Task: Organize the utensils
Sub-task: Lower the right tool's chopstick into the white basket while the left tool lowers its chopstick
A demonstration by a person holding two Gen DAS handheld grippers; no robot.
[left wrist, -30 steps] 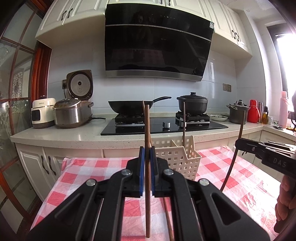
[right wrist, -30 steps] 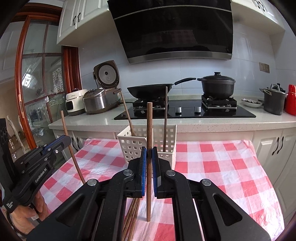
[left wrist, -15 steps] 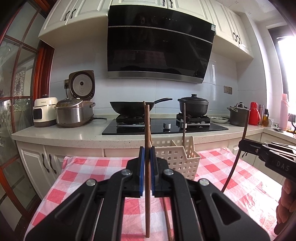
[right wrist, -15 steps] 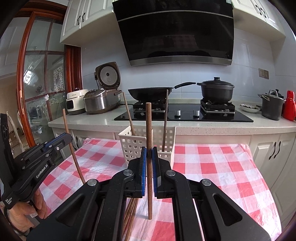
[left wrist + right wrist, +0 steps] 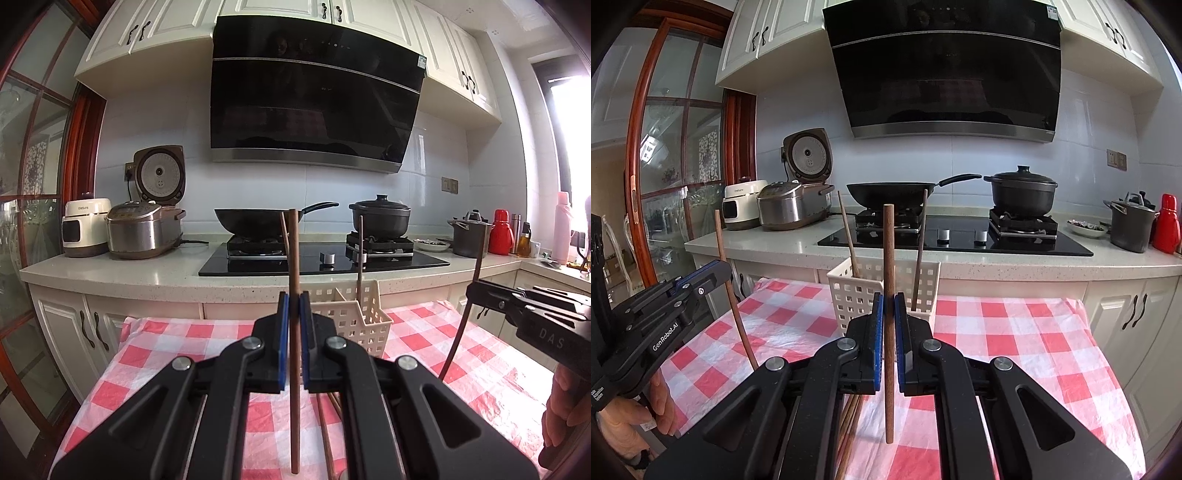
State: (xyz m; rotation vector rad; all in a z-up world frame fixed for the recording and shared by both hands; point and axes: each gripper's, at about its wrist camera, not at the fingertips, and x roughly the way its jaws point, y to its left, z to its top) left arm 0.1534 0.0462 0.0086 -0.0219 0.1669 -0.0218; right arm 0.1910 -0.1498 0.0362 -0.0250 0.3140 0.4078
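Left gripper [image 5: 292, 332]: jaws clenched on a brown wooden chopstick [image 5: 294, 387], pinched about mid-length, held upright; its lower end hangs free above the checked tablecloth [image 5: 159, 354].

Right gripper [image 5: 888, 325]: same state, clamped on a second chopstick [image 5: 888, 369] near mid-length, held vertical, tip clear of the cloth.

Handling, as judged: the sticks are light, stiff and thin. The smooth round shaft is likely to pivot or slip between the flat pads if knocked. A mid-length grip is judged right; tilt should be watched on the way in.

Just ahead of both grippers a white perforated utensil basket [image 5: 849, 295] is seen, with two chopsticks [image 5: 919, 251] already standing in it, leaning apart. More loose chopsticks [image 5: 849, 424] lie on the cloth below and just behind the right gripper. Beyond the basket: counter, hob with a wok [image 5: 890, 192] and a pot [image 5: 1021, 192].

Both sticks are judged ready to be dropped into the basket.
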